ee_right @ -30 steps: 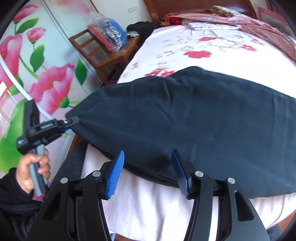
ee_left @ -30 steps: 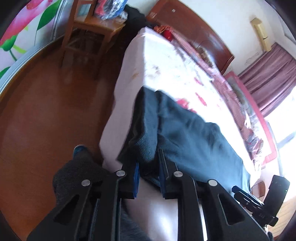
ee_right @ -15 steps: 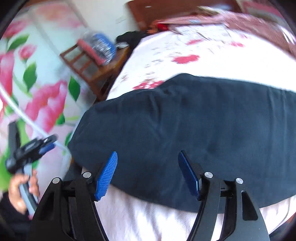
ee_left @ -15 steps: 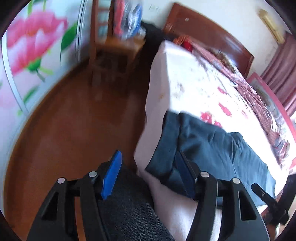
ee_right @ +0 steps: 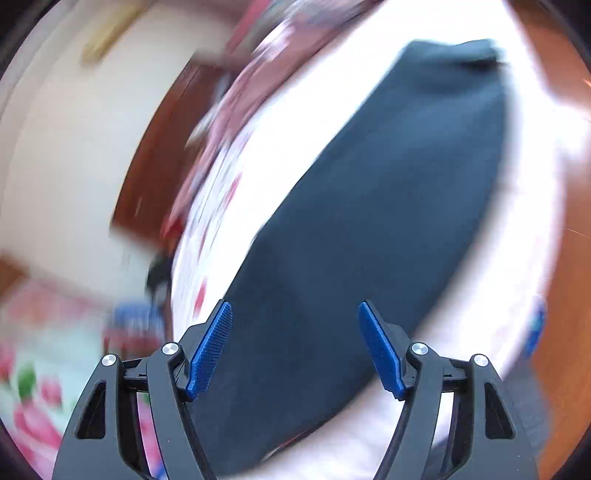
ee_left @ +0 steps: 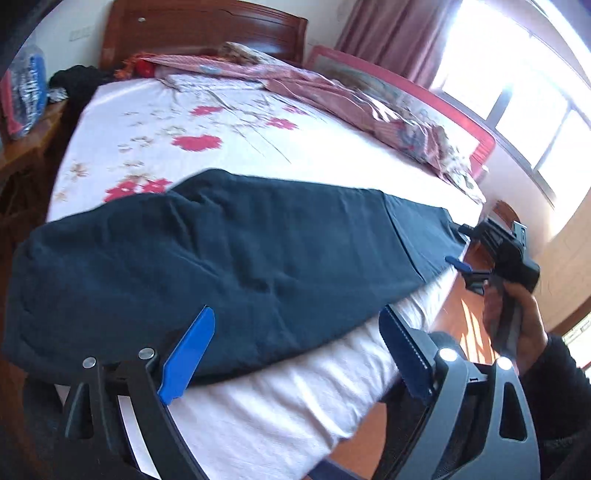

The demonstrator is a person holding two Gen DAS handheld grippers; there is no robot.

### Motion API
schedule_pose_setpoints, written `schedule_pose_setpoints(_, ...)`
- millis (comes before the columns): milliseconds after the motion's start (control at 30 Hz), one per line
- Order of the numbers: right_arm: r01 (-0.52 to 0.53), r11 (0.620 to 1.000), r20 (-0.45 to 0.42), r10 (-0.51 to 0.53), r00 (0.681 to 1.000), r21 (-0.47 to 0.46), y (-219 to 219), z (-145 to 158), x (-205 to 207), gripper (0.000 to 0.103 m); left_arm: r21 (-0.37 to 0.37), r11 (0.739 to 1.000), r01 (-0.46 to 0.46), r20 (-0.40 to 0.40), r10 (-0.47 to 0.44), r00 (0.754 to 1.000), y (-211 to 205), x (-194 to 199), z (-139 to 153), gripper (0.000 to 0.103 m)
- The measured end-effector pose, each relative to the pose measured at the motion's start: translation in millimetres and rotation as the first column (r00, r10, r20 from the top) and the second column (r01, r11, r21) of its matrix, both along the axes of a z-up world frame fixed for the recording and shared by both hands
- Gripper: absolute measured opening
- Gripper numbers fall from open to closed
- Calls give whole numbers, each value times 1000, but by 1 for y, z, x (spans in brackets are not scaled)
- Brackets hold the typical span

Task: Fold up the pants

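Dark navy pants (ee_left: 236, 258) lie folded lengthwise along the near edge of a bed (ee_left: 295, 398) with a white floral sheet. My left gripper (ee_left: 295, 321) is open and empty, just off the bed's edge in front of the pants' wide end. My right gripper (ee_left: 456, 243) shows in the left wrist view, open beside the pants' narrow end at the bed's far corner. In the blurred right wrist view the right gripper (ee_right: 293, 310) is open over the pants (ee_right: 369, 229), which stretch away from it.
A wooden headboard (ee_left: 199, 33) and crumpled pink bedding (ee_left: 332, 92) lie at the far side of the bed. A wooden chair with a bagged bundle (ee_left: 26, 92) stands at the left. Wooden floor (ee_left: 465, 314) and bright windows are on the right.
My left gripper let go of the pants' end, opened and swung to face across the bed. My right gripper moved to the pants' other end and turned sharply; its view is now blurred.
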State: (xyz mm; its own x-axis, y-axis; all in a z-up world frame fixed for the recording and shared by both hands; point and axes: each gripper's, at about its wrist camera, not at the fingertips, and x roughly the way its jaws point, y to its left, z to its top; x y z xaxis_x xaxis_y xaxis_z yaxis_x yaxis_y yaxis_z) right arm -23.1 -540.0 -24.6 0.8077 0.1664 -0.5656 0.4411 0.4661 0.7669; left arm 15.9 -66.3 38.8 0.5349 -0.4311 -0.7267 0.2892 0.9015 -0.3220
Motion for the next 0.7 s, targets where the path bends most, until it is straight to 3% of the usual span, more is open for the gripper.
schedule_pose_setpoints(100, 223, 973, -4, -223, 975, 57, -80, -16, -19, 70, 86, 992, 95, -19, -94, 995, -34, -12, -7, 93)
schedule_pose_setpoints(200, 298, 948, 4, -300, 954, 108, -122, -28, -17, 70, 123, 987, 108, -12, -107, 994, -41, -16, -4, 96)
schedule_pose_setpoints(367, 271, 955, 30, -277, 960, 119, -137, -32, 14, 62, 169, 981, 94, -38, -89, 995, -48, -19, -6, 96)
schedule_pose_setpoints(500, 269, 954, 4, -272, 962, 135, -145, -41, 20, 42, 197, 976, 97, -49, -89, 995, -51, -17, -10, 96)
schedule_pose_setpoints(700, 274, 951, -38, -271, 962, 141, -142, -48, 24, 42, 201, 974, 104, -63, -93, 994, -51, -18, -12, 97)
